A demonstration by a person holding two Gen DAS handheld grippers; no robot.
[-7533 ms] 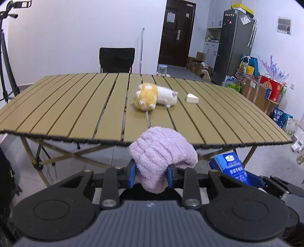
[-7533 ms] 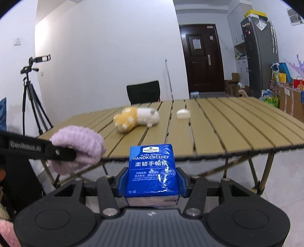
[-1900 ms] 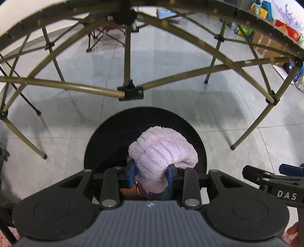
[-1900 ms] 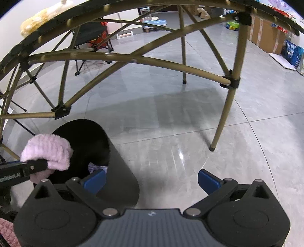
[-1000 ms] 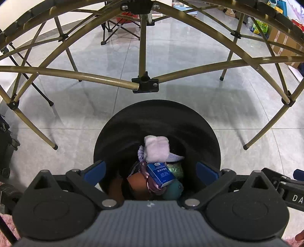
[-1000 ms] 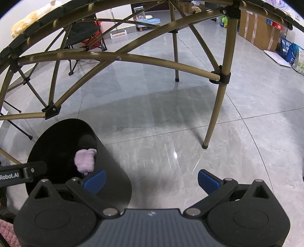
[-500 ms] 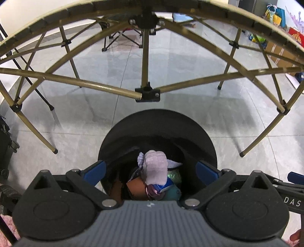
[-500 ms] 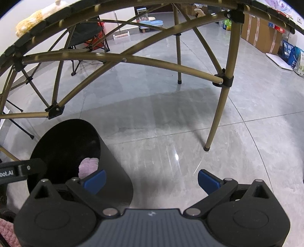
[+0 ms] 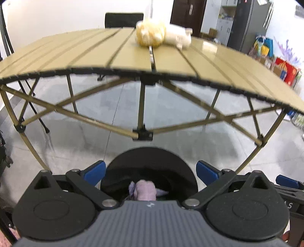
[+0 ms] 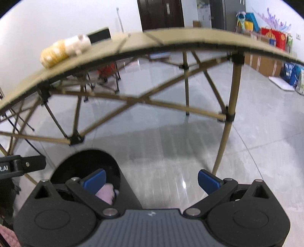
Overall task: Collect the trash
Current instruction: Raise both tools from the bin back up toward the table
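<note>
Left tool spread wide, nothing between its blue pads, poised over the mouth of a black bin standing on the grey tiled floor. Down inside the bin, a lilac fluffy cloth lying on top of other discarded bits too dark and too hidden to name. Right tool likewise agape and empty, its left pad over the bin's opening, its right pad over bare floor beside the bin; through that camera the same lilac cloth just visible within the black wall. At the left edge of the right wrist view, the dark side of the other tool, lettered in white, near the bin's rim. Beyond the bin, the crossed olive struts and legs of a folding worktop with a slatted tan top, its near edge above and past the bin. Up on the slats, a yellow-and-white plush toy lying on its side, and to its right a small pale object, blurred beyond telling. Behind the worktop a black chair against a white wall, a dark door, a tall grey fridge, and boxes and bright bags along the right-hand wall. Both views smeared by motion.
</note>
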